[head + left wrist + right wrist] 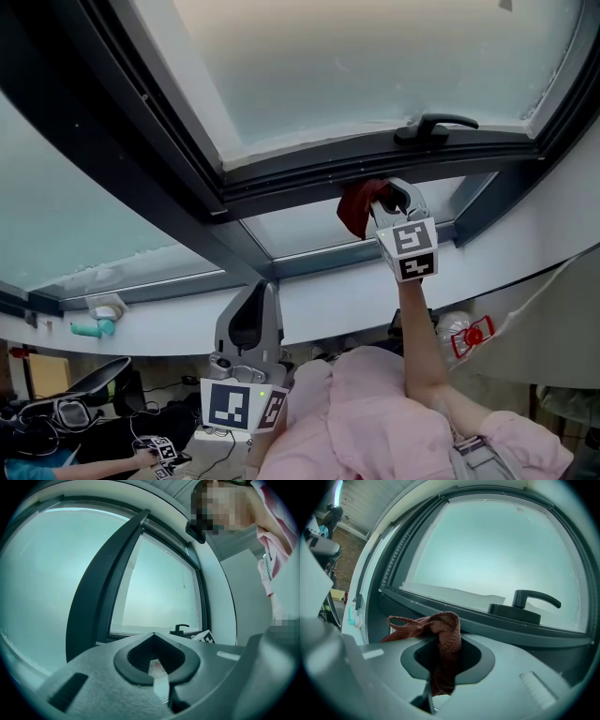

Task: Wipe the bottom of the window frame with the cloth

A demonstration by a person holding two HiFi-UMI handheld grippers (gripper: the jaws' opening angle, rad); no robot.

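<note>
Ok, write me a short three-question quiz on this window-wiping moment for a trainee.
1. True or false: the left claw holds the cloth.
2. In the right gripper view, on which side of the cloth does the black window handle lie? A: left. B: right.
3. Fill in: the right claw is raised to the ___ rail of the window frame.
Key: 1 false, the right claw is shut on it; 2 B; 3 bottom.
</note>
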